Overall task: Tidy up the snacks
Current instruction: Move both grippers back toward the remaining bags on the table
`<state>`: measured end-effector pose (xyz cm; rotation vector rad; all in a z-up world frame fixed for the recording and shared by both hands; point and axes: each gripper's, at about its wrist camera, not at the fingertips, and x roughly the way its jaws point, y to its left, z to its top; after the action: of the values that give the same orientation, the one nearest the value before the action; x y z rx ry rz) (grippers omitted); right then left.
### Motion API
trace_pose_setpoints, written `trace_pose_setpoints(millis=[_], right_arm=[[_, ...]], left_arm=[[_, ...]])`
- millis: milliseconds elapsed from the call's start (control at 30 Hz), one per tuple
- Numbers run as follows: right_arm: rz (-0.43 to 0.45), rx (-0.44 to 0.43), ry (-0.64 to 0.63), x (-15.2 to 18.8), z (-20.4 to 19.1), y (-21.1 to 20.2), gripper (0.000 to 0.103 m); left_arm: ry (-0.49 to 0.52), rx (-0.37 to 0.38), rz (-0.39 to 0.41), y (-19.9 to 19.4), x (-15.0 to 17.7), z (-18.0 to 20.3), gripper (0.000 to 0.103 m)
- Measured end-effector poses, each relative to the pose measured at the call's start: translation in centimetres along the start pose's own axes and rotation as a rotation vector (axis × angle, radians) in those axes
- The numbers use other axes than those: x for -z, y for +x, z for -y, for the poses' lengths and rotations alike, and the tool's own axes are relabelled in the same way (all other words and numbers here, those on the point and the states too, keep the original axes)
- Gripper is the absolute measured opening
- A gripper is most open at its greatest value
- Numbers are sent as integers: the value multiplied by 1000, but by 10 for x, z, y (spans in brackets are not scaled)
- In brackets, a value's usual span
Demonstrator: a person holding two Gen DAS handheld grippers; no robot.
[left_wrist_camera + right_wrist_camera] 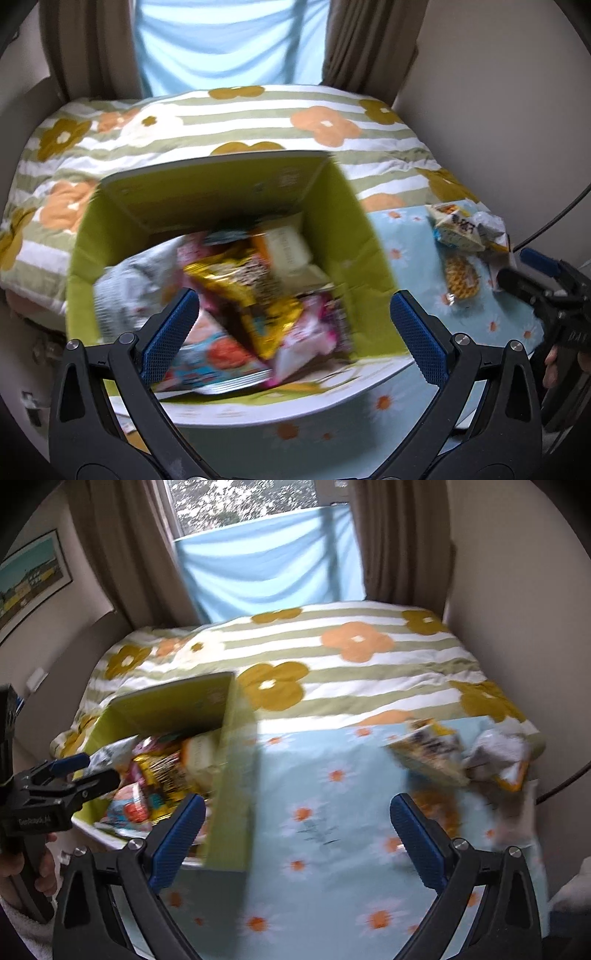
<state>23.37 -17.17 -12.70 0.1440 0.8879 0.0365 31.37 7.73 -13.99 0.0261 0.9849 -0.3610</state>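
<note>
A green box (pixel 347 229) sits on the blue daisy-print cloth (pixel 402 236) and holds several snack packets, among them a gold one (pixel 236 280) and a pink one (pixel 314 328). My left gripper (pixel 295 325) is open and empty just above the box's near side. Loose snack packets (pixel 465 229) lie on the cloth at the right. My right gripper (pixel 297 830) is open and empty above the cloth, between the box (pixel 229 775) and the loose packets (pixel 436 753). The right gripper also shows in the left wrist view (pixel 517 269).
A bed with a striped flower-print cover (pixel 332 657) lies behind the cloth. Brown curtains (pixel 399 539) and a window stand at the back. A wall (pixel 517 590) is close on the right, with a dark cable (pixel 565 779) along it.
</note>
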Motion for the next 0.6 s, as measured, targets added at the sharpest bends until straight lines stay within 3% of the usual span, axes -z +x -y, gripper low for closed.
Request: trace_pose_setpoints(millis=[133,400,600], right_arm=[[19,37,-24,-13,63,-13,100],[4,57,-63,-40,171,-19,100],[-56,-5,-151,-52,219,7,100]], left_arm=[[2,-10,5,11,-11,50,103],[19,42,-15,56,-35,166,103],[41,68,-86,105,-58,232,103]])
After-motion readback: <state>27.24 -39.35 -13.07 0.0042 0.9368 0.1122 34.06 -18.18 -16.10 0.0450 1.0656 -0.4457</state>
